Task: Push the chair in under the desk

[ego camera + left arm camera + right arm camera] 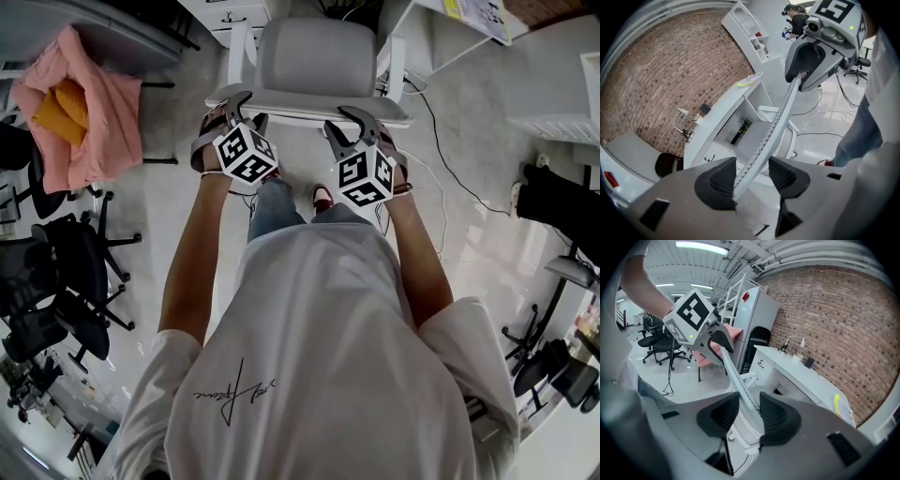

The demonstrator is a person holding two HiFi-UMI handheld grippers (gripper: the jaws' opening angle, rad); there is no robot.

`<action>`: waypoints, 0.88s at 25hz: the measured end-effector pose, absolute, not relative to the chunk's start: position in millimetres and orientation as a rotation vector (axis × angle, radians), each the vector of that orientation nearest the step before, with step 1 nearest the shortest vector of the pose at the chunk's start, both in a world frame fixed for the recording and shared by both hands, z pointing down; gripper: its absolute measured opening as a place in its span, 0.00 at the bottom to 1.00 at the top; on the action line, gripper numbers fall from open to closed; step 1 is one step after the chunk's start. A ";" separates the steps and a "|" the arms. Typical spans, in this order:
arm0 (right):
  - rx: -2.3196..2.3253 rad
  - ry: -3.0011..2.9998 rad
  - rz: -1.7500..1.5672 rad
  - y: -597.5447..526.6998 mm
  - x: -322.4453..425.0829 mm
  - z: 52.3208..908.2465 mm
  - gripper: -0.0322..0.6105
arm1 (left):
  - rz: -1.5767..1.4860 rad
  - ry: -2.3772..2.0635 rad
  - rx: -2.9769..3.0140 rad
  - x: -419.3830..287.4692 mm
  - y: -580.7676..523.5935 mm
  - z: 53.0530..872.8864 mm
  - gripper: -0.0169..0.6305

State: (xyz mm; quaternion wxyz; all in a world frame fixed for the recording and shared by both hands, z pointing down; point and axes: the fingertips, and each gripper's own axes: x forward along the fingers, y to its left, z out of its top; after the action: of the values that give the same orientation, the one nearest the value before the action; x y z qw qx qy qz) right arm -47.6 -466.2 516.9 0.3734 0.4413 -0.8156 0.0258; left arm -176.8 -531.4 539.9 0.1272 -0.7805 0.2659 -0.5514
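Note:
A grey office chair with a white frame stands in front of me, its seat (314, 52) toward the white desk (724, 108). The thin top rim of its mesh backrest (309, 105) runs between both pairs of jaws. My left gripper (236, 111) (752, 176) straddles the rim's left part; the rim (773, 131) rests against one pad with a gap to the other. My right gripper (356, 127) (743, 416) straddles the right part of the rim (736, 376) in the same loose way. Each gripper shows in the other's view, hooked over the rim.
A pink cloth (80, 103) hangs over a chair at the left, with black office chairs (66, 272) below it. Cables (441, 141) trail across the floor on the right. A white shelf (562, 127) stands at the right edge. The desk (801, 376) backs onto a brick wall.

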 end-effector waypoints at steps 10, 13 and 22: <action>1.062 -2.125 0.112 -463.5 -42.9 514.1 0.29 | -1.562 0.759 -2.291 -172.3 -524.9 536.9 0.35; 1.045 -2.141 0.116 -463.3 -40.0 514.1 0.29 | -1.538 0.776 -2.292 -170.0 -522.3 536.0 0.35; 1.049 -2.127 0.044 -457.7 -19.5 514.9 0.29 | -1.452 0.869 -2.357 -151.6 -504.2 530.8 0.35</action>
State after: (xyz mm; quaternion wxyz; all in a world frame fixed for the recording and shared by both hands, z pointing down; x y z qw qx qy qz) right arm -19.5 -457.7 514.9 0.3751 0.4100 -0.8312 0.0172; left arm -151.6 -504.2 530.8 0.1197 -0.8065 0.2972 -0.4969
